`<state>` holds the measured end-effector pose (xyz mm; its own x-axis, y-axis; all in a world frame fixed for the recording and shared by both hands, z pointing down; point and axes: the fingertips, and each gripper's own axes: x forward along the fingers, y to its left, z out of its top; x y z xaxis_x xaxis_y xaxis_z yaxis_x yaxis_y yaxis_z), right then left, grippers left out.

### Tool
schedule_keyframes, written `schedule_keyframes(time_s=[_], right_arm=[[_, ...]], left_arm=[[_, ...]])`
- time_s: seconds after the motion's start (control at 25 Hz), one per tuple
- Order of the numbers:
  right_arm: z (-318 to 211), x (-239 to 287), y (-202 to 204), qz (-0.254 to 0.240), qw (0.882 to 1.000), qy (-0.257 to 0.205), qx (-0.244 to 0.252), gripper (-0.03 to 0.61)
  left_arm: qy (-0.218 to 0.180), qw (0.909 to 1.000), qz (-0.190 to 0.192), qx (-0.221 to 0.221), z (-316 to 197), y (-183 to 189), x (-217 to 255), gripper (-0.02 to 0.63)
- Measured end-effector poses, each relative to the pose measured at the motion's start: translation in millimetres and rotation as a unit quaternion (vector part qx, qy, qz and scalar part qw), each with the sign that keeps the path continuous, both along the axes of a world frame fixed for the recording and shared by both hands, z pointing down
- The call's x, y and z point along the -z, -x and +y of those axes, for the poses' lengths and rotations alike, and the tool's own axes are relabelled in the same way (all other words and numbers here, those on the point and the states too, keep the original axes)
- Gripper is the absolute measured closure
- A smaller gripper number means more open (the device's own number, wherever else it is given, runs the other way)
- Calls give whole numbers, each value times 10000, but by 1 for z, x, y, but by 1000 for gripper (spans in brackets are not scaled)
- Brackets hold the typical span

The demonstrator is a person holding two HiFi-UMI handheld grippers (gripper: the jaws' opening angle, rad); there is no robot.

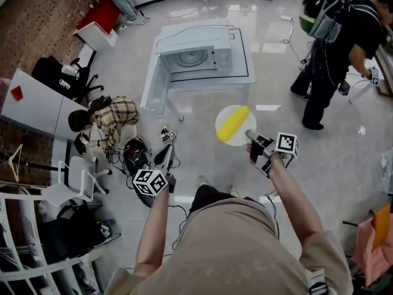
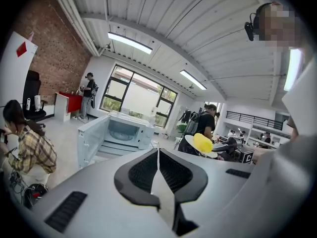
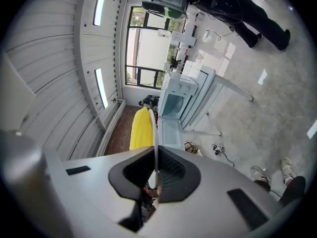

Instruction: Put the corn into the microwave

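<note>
A yellow corn cob (image 1: 233,123) lies on a round white plate (image 1: 222,137), held in the air above the floor. My right gripper (image 1: 250,135) is shut on the plate's near rim. In the right gripper view the plate (image 3: 155,128) shows edge-on between the jaws, with the corn (image 3: 141,130) to its left. The white microwave (image 1: 193,57) stands ahead on a white table (image 1: 245,72), its door (image 1: 155,82) swung open to the left, its cavity (image 2: 121,133) showing. My left gripper (image 1: 167,151) is lower left of the plate, shut and holding nothing.
A person in a plaid shirt (image 1: 113,118) crouches on the floor to the left, beside bags and cables (image 1: 135,155). Another person in black with a backpack (image 1: 331,42) stands right of the table. A white rack (image 1: 37,251) is at the lower left.
</note>
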<state>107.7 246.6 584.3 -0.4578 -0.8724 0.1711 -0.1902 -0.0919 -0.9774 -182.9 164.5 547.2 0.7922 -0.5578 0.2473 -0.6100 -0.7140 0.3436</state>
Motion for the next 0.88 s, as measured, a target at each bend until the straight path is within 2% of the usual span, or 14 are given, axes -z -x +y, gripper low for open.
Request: schedule_keyframes(time_s=[0.24,0.6,0.88], right_arm=[[-36,2,21,26,9999,-31,-122,565],[-86,-1,54,-6,9995,68,-300,565],[-116,-5,70,44,9986,125,-519,565]], left_arm=[[-134,9995,-183,-205,-42,16,-5,607],[-62,9984,-95,-560,-97,29,-12,607],[14,9952,7,-980,-123,27,-20,607]])
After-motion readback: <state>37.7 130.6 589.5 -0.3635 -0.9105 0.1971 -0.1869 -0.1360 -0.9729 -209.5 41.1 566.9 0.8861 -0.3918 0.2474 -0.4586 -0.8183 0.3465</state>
